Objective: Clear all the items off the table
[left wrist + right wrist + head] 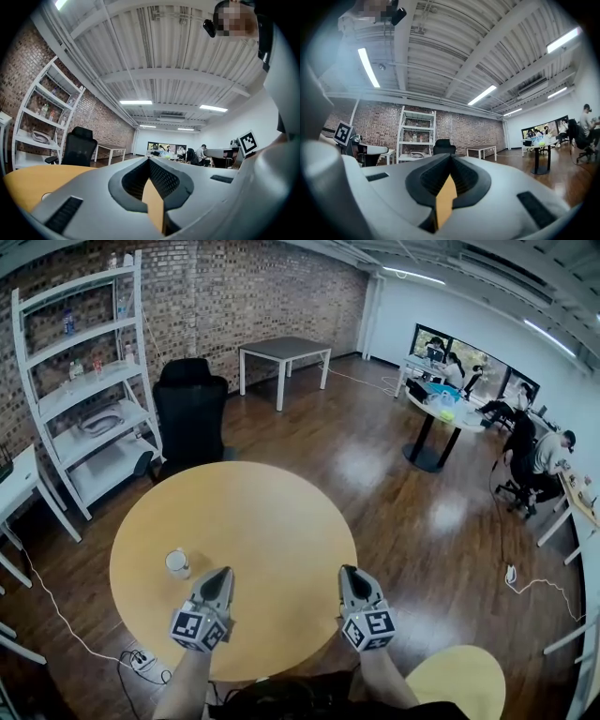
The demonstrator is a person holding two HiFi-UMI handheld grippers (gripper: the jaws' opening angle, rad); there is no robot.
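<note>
Open counter (272, 512) surface extends to the far rim. White cup (177, 562) stands just left of left tongs (222, 574); right tongs (348, 572) farther off. Both pressed together, empty.

table (267, 521): matt pale wood | floor (375, 465): glossy dark wood | wall (244, 296): rough brick

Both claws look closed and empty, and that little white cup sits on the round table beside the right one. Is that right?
Not quite. The white cup sits beside the left gripper, not the right gripper, as the head view shows. Both are closed and empty, and the cup is on the round table.
</note>
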